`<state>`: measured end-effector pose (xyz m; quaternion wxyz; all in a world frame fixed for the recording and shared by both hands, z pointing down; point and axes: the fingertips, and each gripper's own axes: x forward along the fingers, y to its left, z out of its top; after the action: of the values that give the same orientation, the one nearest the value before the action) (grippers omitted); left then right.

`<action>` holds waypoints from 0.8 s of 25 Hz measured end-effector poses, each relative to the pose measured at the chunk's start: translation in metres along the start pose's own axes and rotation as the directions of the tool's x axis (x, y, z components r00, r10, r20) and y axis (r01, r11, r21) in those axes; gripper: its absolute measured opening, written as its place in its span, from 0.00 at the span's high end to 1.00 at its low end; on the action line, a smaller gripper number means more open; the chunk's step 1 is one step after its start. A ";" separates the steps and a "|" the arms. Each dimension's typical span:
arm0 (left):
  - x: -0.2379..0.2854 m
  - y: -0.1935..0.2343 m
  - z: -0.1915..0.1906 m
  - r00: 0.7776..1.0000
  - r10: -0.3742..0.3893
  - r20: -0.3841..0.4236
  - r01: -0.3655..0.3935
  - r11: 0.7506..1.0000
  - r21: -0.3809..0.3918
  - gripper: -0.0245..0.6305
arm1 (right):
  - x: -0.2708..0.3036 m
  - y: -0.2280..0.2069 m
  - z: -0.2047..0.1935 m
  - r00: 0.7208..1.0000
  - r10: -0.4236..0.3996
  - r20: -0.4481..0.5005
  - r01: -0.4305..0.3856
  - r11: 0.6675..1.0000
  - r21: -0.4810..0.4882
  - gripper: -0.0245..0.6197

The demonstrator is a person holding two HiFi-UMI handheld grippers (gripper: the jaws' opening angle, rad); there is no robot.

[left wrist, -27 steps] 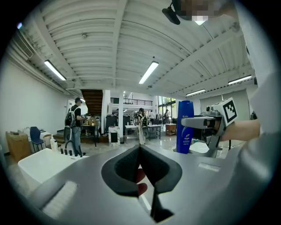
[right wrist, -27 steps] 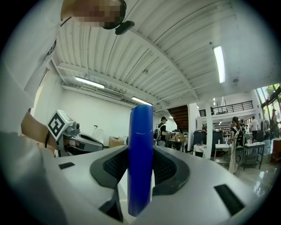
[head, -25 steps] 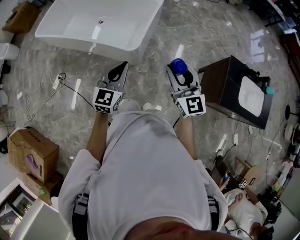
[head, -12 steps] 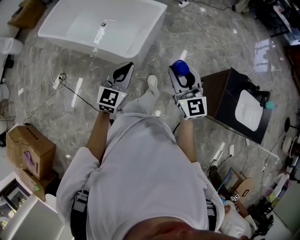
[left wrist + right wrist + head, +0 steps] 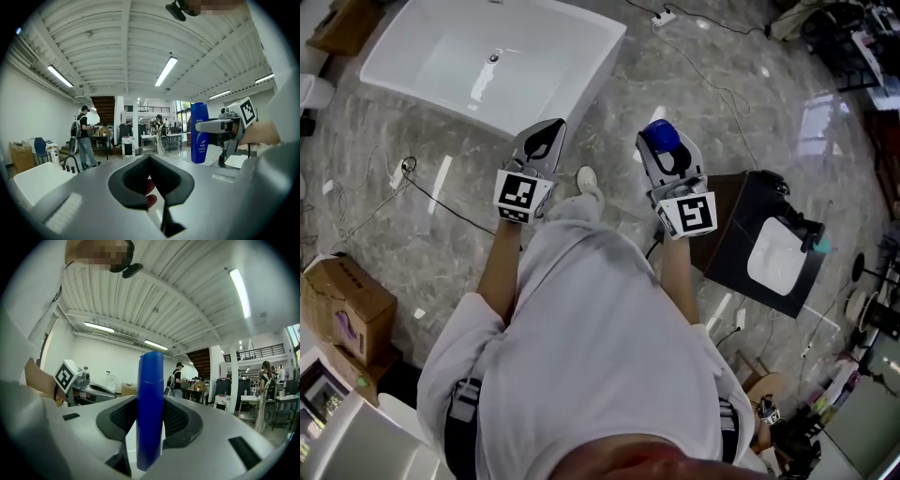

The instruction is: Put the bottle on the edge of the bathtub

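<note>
**Head view, left to right.** The white rectangular bathtub [image 5: 441, 94] lies on the grey marbled floor at upper left. Its nearest corner points toward you.

Your left gripper [image 5: 542, 141] comes next. It is the closer of the two to the tub, just short of that corner in this view. The left gripper view shows its jaws [image 5: 151, 178] together with nothing between them.

To its right, your right gripper [image 5: 666, 150] is clamped on the tall blue plastic bottle [image 5: 658, 136]. In the right gripper view the pads [image 5: 176, 420] press on both sides of the bottle [image 5: 150, 399]. The bottle stands upright, with its long axis vertical and crossing the roughly level jaws. The left gripper view confirms this, showing the bottle [image 5: 199, 133] erect, label outward, in the right gripper [image 5: 220, 126].

At far right stands a dark cabinet with a white basin top [image 5: 741, 244], which has no part in the task.

**Governing relation.** The tub rim lies ahead and to the left of the loaded gripper, well apart from it, with bare floor between. The bottle is not yet over any edge. The right-hand rim by the near corner appears the closest landing place, and the bottle's upright axis already suits setting it down on its base.
</note>
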<state>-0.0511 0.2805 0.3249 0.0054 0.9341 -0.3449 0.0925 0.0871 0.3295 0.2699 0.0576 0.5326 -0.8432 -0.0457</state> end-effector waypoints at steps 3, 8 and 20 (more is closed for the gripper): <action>0.035 0.018 0.009 0.999 0.031 0.014 -0.031 0.999 -0.019 0.96 | 0.026 -0.032 -0.005 0.999 0.038 -0.010 -0.038 0.999 0.000 0.72; 0.085 0.049 0.016 0.998 0.066 0.020 -0.064 0.996 -0.063 0.96 | 0.068 -0.077 -0.016 0.995 0.096 -0.023 -0.095 0.995 0.025 0.72; 0.151 0.110 0.030 0.982 0.184 0.033 -0.180 0.978 -0.107 0.96 | 0.164 -0.167 -0.038 0.980 0.196 -0.025 -0.193 0.977 0.095 0.72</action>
<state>-0.0047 0.0969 0.3160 0.0381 0.8988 -0.4334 0.0545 0.1723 0.1094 0.2926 0.0517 0.4502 -0.8914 0.0083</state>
